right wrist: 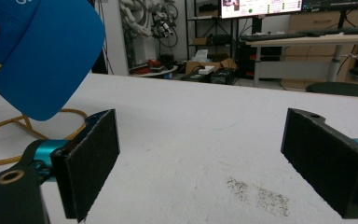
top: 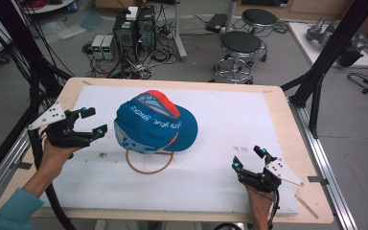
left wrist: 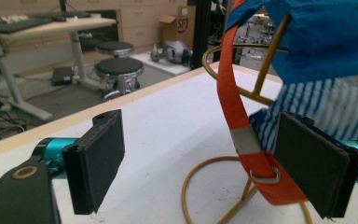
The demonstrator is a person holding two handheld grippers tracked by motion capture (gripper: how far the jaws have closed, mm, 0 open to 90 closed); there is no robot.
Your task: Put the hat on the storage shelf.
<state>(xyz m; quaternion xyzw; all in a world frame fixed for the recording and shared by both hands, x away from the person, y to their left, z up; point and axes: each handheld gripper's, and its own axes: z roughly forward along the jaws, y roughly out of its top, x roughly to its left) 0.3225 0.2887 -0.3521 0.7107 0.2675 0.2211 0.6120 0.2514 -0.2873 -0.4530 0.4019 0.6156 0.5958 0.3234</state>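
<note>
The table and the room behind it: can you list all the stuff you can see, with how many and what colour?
Cap: one, blue with an orange back panel and strap, on a stand in the middle of the table.
Wire stand: one, golden, its ring foot on the white sheet under the cap.
White sheet: one, covering most of the table top.
Table: one, pale wood edge.
Stools: two, black seats, on the floor behind the table.
Computer towers: two, dark, on the floor at the back.
Left gripper: one, black, jaws open, just left of the cap.
Right gripper: one, black, jaws open, near the table's front right.
</note>
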